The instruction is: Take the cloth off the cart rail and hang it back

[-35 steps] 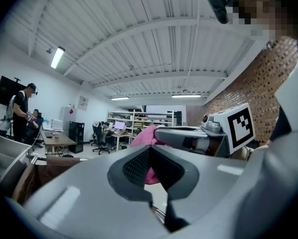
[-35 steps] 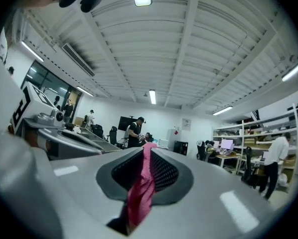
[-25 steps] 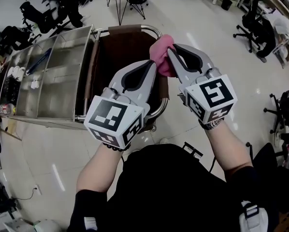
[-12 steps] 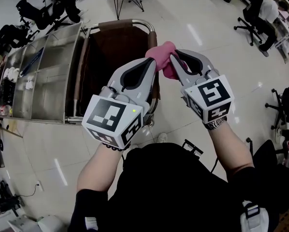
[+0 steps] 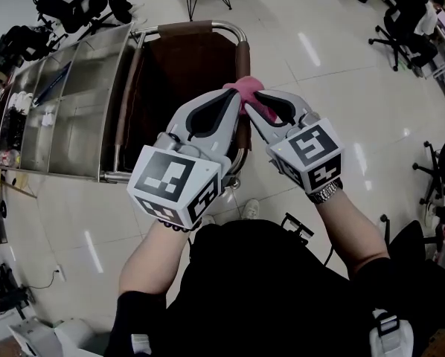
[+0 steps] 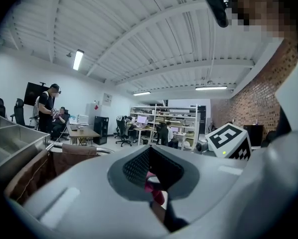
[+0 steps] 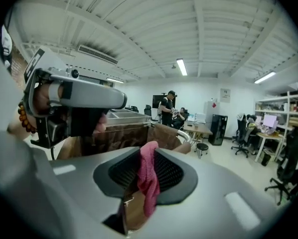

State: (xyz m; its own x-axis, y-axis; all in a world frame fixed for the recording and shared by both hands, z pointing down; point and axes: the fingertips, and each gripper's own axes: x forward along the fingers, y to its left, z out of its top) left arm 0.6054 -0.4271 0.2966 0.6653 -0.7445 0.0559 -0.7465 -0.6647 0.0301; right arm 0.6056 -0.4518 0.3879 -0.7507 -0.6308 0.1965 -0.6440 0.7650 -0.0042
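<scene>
**Cloth bunched right over the cart's right-hand rail**

We hold the pink cloth (image 5: 244,92) in a bunch between the tips of both grippers. It sits just above the near stretch of the right-hand rail (image 5: 225,27) of the cart (image 5: 88,121). That rail runs from near to far beneath us. In our judgement the cloth must come down across it, with one part falling to the left and one to the right.

The left gripper (image 5: 235,101) is clamped on a fold, and its own view shows pink pinched at the tips. The right gripper (image 5: 251,107) has just been opening its jaws. The cloth hangs loose in the gap between them, and we judge that the pads no longer press on it. So the left hand carries the cloth, with the right just beside it.

The cloth is soft and fuzzy, and it is crumpled rather than spread. The rail is a round, shiny metal tube, partly wrapped in a brown sleeve (image 5: 242,53), and it edges a deep brown bag (image 5: 181,76). Flat steel trays (image 5: 55,132) lie to the left. We expect the limp fabric to slip on the smooth tube unless it drapes evenly.
</scene>
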